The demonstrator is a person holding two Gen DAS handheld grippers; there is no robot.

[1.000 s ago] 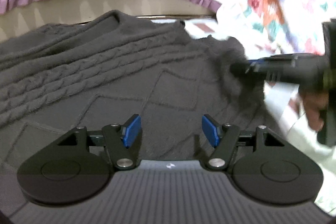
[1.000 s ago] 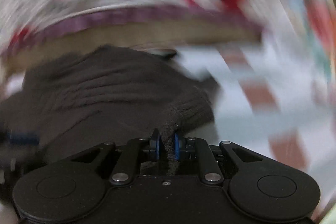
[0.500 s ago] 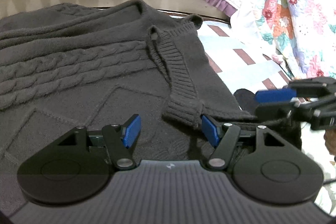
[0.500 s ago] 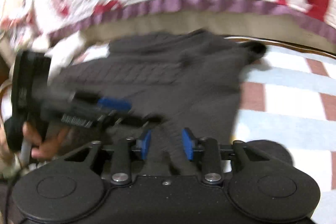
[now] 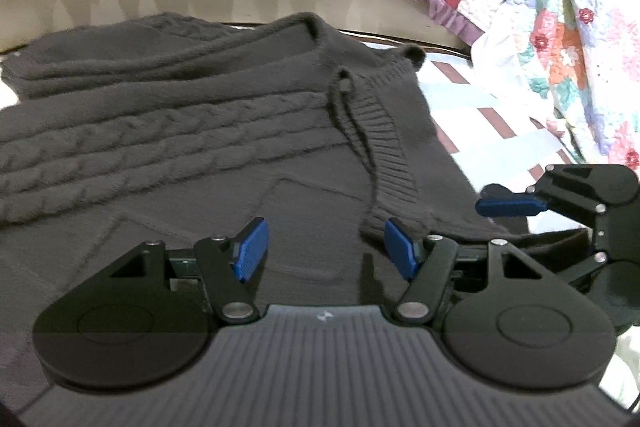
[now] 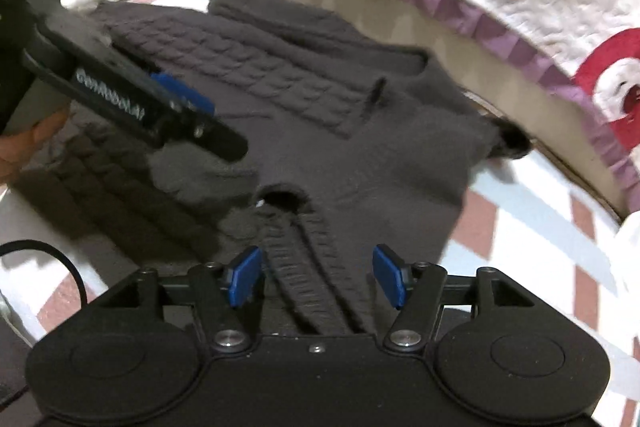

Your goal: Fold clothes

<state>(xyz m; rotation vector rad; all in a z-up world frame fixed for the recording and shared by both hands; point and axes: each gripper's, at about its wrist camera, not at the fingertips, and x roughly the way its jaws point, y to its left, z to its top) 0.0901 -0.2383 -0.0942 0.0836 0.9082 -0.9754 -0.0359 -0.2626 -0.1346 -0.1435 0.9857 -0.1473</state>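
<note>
Just sweater cuff (image 6: 316, 267) between right gripper (image 6: 318, 277) pads

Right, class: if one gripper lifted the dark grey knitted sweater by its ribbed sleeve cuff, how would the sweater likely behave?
The sweater would probably sag and unfold, since its folded sleeve already lies in soft creases. Its thick cable knit suggests some weight, so the ribbed cuff might stretch. The fuzzy yarn looks grippy rather than slippery, so the right gripper, whose jaws are opening, should hold it well once shut.

Dark grey cable-knit sweater (image 5: 208, 147), flat on the checked bedspread, ribbed sleeve folded across its body.
</note>
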